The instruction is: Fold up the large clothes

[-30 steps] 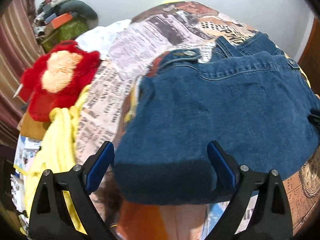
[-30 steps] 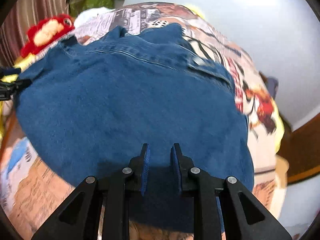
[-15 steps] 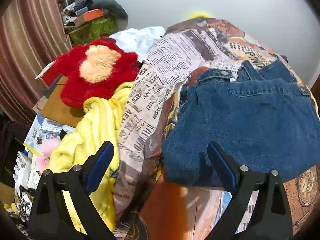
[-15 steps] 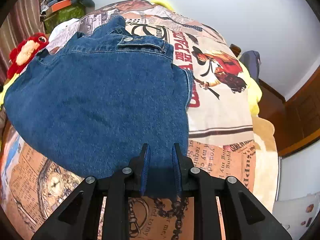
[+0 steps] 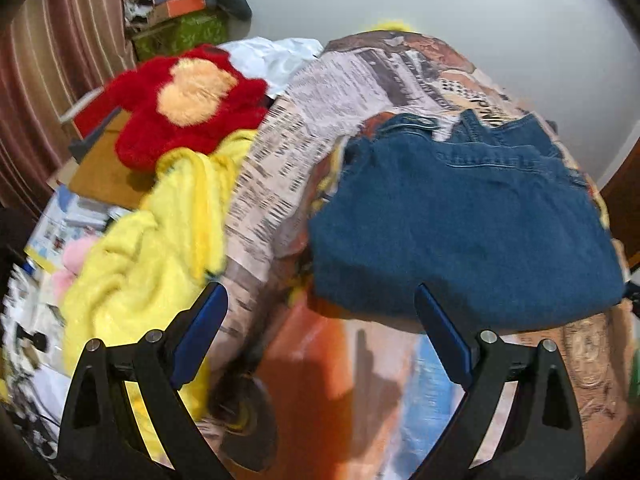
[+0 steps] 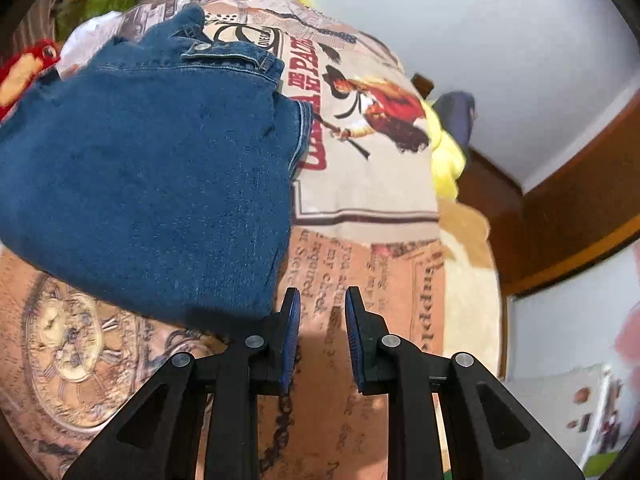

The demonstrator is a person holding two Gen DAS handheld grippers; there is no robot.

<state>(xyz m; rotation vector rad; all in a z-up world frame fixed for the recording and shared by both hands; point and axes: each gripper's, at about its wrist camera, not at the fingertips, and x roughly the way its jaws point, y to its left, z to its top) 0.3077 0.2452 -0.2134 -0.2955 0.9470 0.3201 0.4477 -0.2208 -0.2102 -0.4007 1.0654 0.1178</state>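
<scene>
Lying on the bed [image 6: 360, 208], the blue denim garment [image 5: 460, 220] looks folded into a neat square already. It sits on the far right side of the printed blanket [image 5: 328, 92]. The left tongs [image 5: 320, 320] are spread wide and empty. The right tongs [image 6: 322, 320] are almost pressed together, holding nothing. Maybe one more fold is left. The near blanket is bare, but a yellow towel [image 5: 160, 240] and red plush toy [image 5: 180, 104] crowd the left.

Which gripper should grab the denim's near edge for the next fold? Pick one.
Left, probably. The left gripper is wide open with the denim garment just ahead of its right finger. The right gripper is shut, empty, over the printed bedspread beside the denim's corner.
</scene>
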